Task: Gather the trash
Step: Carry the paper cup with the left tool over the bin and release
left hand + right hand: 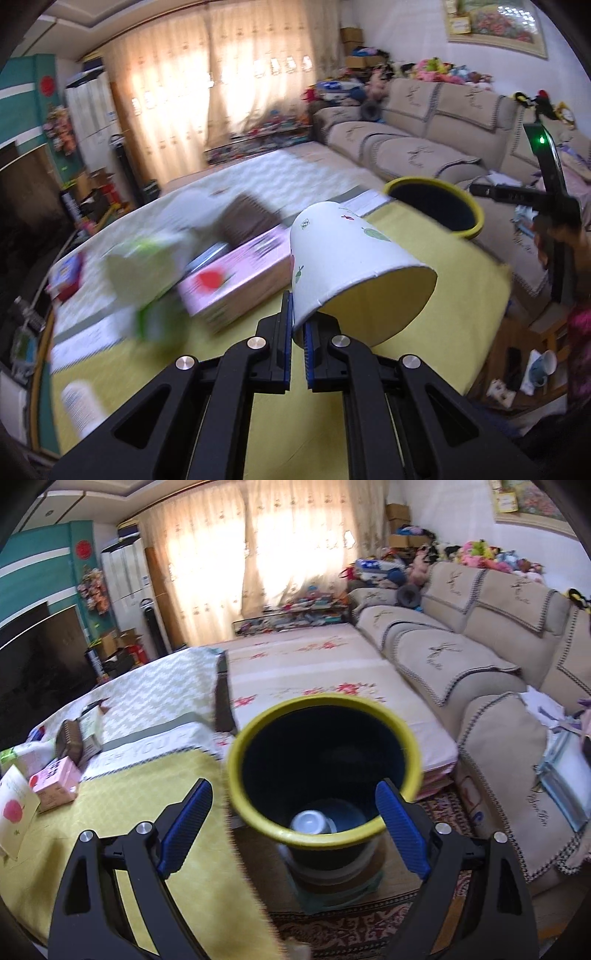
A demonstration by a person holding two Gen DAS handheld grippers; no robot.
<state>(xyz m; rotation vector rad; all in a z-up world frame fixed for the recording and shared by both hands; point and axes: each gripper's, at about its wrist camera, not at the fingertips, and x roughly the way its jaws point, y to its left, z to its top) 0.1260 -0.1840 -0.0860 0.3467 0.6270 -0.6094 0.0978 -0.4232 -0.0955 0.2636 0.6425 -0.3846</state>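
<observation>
My left gripper (297,325) is clamped on the rim of a white paper cup (354,269) printed with small leaves, its mouth tipped near and right. My right gripper (295,823) stands wide apart around a yellow-rimmed bin (325,775); only its view shows a white cup (312,821) inside.
</observation>
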